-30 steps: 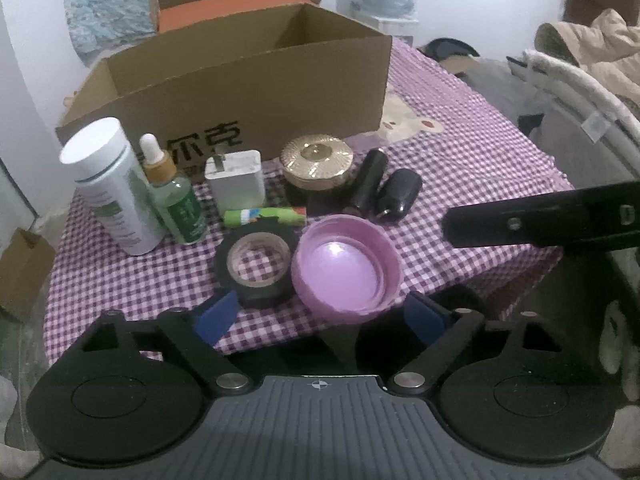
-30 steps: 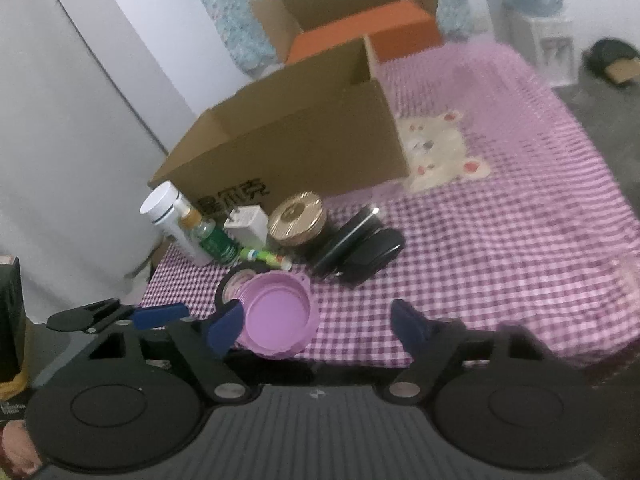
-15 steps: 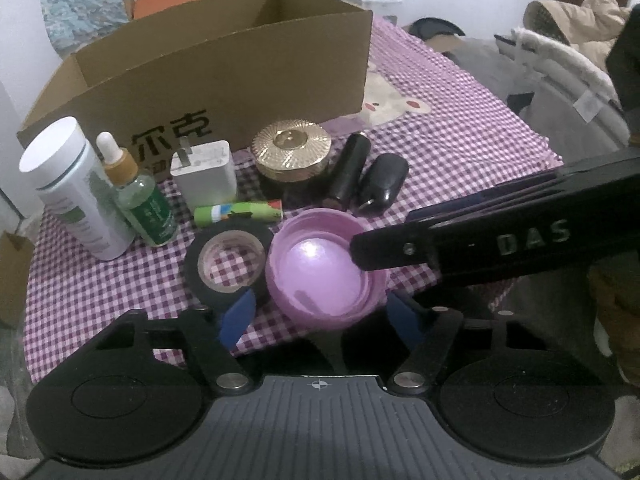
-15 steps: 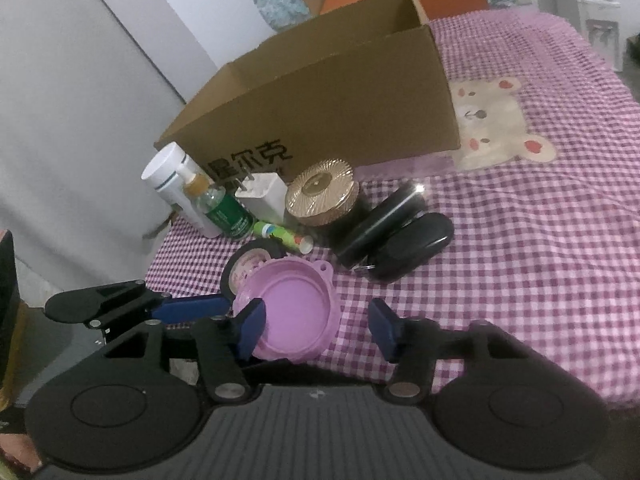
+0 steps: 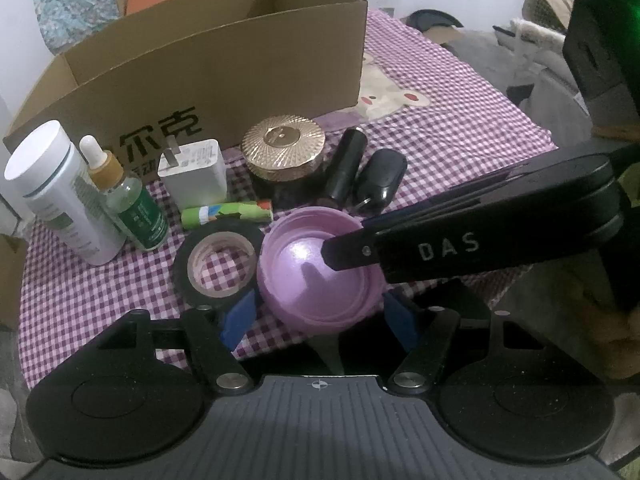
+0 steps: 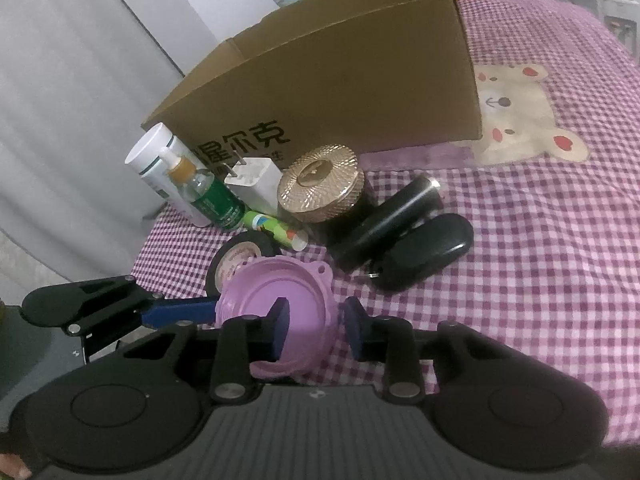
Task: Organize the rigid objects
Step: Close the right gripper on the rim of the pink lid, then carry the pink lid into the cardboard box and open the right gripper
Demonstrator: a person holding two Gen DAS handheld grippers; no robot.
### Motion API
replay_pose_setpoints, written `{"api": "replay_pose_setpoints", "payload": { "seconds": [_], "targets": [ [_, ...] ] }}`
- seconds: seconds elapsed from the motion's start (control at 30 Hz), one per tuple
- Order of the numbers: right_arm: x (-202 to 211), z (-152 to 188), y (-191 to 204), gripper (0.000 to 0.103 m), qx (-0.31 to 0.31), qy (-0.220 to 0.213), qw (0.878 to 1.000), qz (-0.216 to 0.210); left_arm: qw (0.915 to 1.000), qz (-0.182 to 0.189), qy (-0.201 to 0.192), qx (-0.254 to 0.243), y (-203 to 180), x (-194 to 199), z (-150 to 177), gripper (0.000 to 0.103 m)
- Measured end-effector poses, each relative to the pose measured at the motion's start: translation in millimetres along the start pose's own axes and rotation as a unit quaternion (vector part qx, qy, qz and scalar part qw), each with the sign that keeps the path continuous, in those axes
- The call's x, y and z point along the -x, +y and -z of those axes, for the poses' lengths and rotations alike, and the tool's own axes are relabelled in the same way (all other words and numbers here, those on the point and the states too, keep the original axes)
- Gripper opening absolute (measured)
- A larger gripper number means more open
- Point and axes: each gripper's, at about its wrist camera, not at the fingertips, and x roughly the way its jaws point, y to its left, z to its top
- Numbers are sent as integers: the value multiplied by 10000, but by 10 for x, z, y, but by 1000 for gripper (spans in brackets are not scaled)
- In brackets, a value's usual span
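A purple lid [image 5: 316, 276] lies open side up at the table's near edge, beside a black tape roll [image 5: 218, 262]. My left gripper [image 5: 320, 318] is open, its blue pads on either side of the lid. My right gripper [image 6: 316, 326] reaches in from the right; one pad is inside the purple lid [image 6: 280, 312] and the other is outside its rim, narrowly apart. Its black finger [image 5: 460, 240] crosses the left wrist view. Behind stand a white bottle [image 5: 60, 196], a dropper bottle [image 5: 128, 200], a white charger [image 5: 192, 174], a gold-lidded jar [image 5: 284, 156] and two black items [image 5: 364, 176].
An open cardboard box [image 5: 208, 68] stands behind the objects on the purple checked cloth [image 6: 540, 240]. A green tube [image 5: 226, 212] lies in front of the charger. The table's near edge is right below the lid. A chair with clothes is at the right.
Both grippers have moved in on the purple lid. The right gripper's jaws have narrowed, and now straddle the lid's rim.
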Motion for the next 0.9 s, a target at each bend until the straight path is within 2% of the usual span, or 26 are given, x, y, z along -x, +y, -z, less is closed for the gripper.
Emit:
{"api": "replay_pose_setpoints", "payload": {
  "seconds": [0.27, 0.6, 0.9],
  "targets": [
    [-33, -15, -5, 17, -33, -3, 10000, 79, 10000, -20, -27, 39, 2, -5, -9, 67],
    [79, 19, 59, 16, -87, -67, 9998, 189, 9998, -1, -167, 58, -10, 123, 11, 67],
    [354, -29, 279, 16, 117, -343, 9988, 322, 9985, 6, -541, 102, -31, 408, 14, 67]
  ]
}}
